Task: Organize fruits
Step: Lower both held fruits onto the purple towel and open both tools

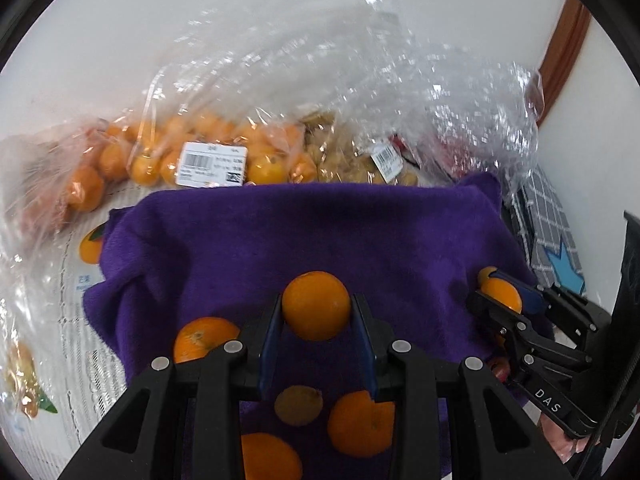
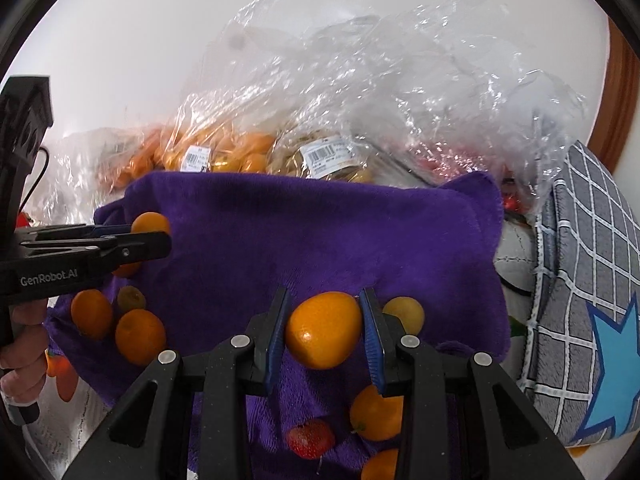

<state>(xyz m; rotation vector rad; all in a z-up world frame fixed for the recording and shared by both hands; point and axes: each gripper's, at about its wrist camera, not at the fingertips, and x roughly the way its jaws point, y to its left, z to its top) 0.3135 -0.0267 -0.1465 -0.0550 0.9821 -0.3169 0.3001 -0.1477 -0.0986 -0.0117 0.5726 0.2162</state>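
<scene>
At far left in the left wrist view, clear plastic bags of small oranges [image 1: 160, 156] with a white barcode label [image 1: 211, 164], lying on a white printed table cover [image 1: 80, 340] behind a purple towel [image 1: 320, 232]. Beside them, toward the middle, a bag of pale brownish fruit [image 1: 348, 160], then crumpled clear plastic [image 1: 460, 120] rising at the back right. On the near left edge of the towel, a loose orange [image 1: 202, 338]. In the centre, the left tongs [image 1: 317, 312] closed narrowly on a round orange [image 1: 316, 305], blue pads pressing on both sides, lifted above the towel. Below it on the towel, a dull brownish fruit [image 1: 298, 405] and two more oranges [image 1: 360, 422]. At right, the right tongs [image 1: 502, 294] clamped on another orange [image 1: 500, 294], with a hand [image 1: 568, 444] just visible at the bottom edge. In the right wrist view, that second orange [image 2: 323, 330] gripped firmly between the blue pads, over the towel's right half; a yellowish fruit [image 2: 406, 312] just beside it, a strawberry [image 2: 310, 438] lower down. At far right, a grey checked cushion [image 2: 580, 280] with a blue star.
</scene>
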